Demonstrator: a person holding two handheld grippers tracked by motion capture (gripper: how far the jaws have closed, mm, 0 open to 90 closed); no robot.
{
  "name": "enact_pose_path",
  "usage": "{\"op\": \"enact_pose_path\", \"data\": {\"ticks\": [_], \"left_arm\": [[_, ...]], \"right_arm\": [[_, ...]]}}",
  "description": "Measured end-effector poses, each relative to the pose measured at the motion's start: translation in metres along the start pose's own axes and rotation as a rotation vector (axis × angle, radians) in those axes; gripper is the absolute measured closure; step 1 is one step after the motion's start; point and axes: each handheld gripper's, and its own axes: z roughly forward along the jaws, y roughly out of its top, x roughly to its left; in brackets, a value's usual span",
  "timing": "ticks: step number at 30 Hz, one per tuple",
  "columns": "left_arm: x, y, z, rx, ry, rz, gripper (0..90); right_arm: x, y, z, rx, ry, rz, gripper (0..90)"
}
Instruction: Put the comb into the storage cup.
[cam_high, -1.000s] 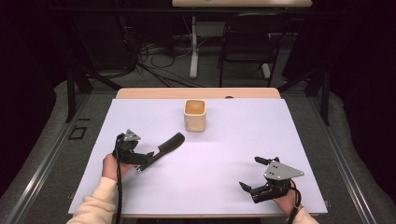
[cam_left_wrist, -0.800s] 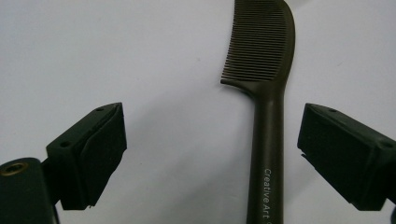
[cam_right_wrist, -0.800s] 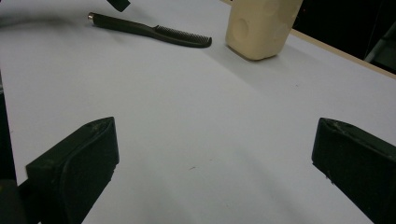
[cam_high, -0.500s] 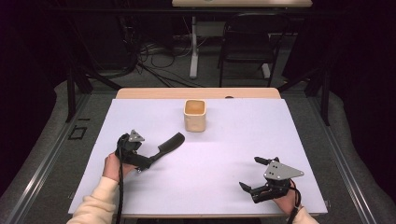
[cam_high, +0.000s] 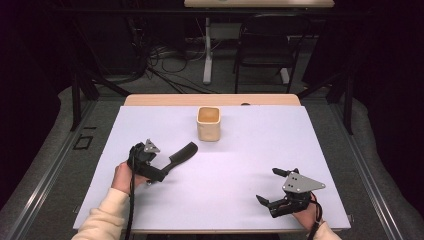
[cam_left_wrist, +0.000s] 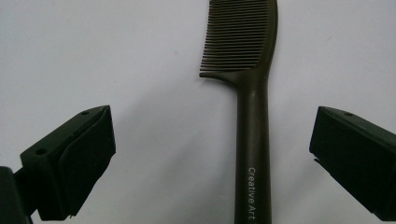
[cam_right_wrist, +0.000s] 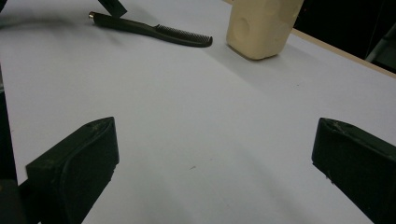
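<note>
Left gripper view showed your left gripper (cam_left_wrist: 212, 154) spread wide around the comb (cam_left_wrist: 250, 88), flat on the white table (cam_high: 300, 150); straddling its handle centrally suited closing. Right gripper (cam_high: 277, 187) lay wide, empty.

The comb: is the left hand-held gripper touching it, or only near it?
Apart. In the left gripper view the comb lies between the left hand-held gripper's wide-open jaws, with bare table on both sides of its handle.

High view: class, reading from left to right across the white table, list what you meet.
Left gripper, black with open jaws → dark plastic comb lying flat → cream squarish cup, upright → right gripper, black with a grey three-cornered plate, jaws open.
</note>
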Motion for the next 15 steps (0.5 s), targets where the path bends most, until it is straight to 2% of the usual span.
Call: {"op": "enact_pose_path", "data": {"ticks": [15], "left_arm": [[-0.0050, 0.0091, 0.0035, 0.059, -0.014, 0.044, 0.2]], "right_arm": [[0.0004, 0.0000, 0.0004, 0.004, 0.001, 0.002, 0.1]]}}
